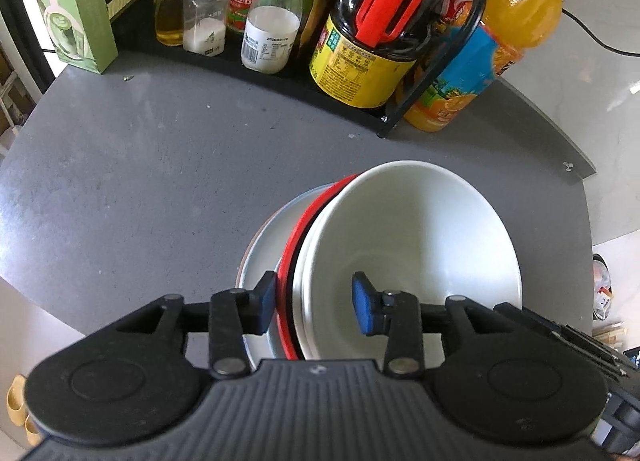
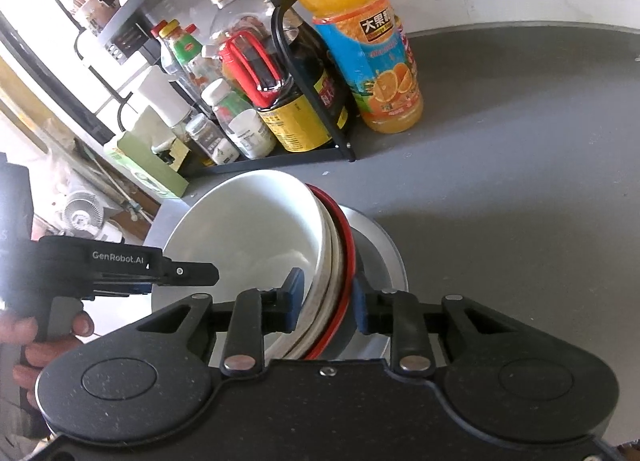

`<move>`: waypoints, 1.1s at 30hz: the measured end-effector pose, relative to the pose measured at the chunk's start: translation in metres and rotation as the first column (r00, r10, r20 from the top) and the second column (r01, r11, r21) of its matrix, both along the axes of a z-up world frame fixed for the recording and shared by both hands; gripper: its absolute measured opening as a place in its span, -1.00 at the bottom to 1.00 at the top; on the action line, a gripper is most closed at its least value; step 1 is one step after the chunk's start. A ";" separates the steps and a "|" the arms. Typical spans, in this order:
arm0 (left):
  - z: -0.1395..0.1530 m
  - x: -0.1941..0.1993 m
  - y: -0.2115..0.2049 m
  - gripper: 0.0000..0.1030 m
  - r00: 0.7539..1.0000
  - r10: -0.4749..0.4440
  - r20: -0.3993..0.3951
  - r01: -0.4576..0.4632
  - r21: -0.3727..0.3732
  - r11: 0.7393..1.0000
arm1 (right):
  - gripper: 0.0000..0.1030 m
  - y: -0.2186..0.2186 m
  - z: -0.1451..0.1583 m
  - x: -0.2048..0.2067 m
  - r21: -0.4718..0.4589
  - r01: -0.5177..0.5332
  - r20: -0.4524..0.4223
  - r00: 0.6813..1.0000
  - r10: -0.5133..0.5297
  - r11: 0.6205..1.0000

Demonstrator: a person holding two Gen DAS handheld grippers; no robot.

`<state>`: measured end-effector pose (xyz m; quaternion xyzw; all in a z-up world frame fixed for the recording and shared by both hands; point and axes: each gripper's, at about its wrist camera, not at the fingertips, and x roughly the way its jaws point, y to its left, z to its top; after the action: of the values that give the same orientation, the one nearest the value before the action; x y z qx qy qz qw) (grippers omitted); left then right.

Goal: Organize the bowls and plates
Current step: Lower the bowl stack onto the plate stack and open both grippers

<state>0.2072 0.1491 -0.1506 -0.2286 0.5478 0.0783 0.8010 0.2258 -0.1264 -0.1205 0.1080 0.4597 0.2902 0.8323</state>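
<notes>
Gripping opposite rims of the nested bowls (image 1: 408,245) sitting on a plate (image 1: 260,257), near side of the counter (image 1: 140,165); left claw (image 1: 316,303) and right claw (image 2: 326,301) both straddling rims, apart, probably for a steady lift.

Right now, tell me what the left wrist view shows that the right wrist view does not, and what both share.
Only the left wrist view shows the left gripper head-on, its fingers straddling the stacked rims without touching them, and the full green carton.

Only the right wrist view shows the right gripper with its fingers astride the opposite rims, a hand holding the other gripper's handle, and a small fan.

Both show the white bowl, red-rimmed dish and grey plate stacked on the grey table, beside the orange juice bottle and black rack.
</notes>
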 end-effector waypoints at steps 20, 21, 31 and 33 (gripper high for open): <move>0.029 -0.010 0.001 0.48 0.977 -0.172 0.125 0.169 0.031 0.985 | 0.33 -0.014 0.022 -0.044 -0.037 0.246 0.102 0.965 -0.242 0.968; 0.032 -0.011 0.001 0.48 0.974 -0.181 0.135 0.178 0.036 0.983 | 0.41 -0.014 0.024 -0.047 -0.043 0.254 0.112 0.962 -0.248 0.966; 0.051 -0.023 -0.002 0.79 0.966 -0.177 0.189 0.167 0.068 0.984 | 0.83 -0.017 0.039 -0.066 -0.046 0.261 0.183 0.951 -0.249 0.964; 0.054 -0.028 -0.005 0.82 0.967 -0.176 0.185 0.164 0.081 0.983 | 0.88 -0.020 0.040 -0.068 -0.046 0.261 0.189 0.950 -0.249 0.964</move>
<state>0.1795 0.1436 -0.0967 -0.1611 0.4831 0.0048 0.8606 0.1577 -0.1462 -0.0805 0.1102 0.3738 0.1726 0.9046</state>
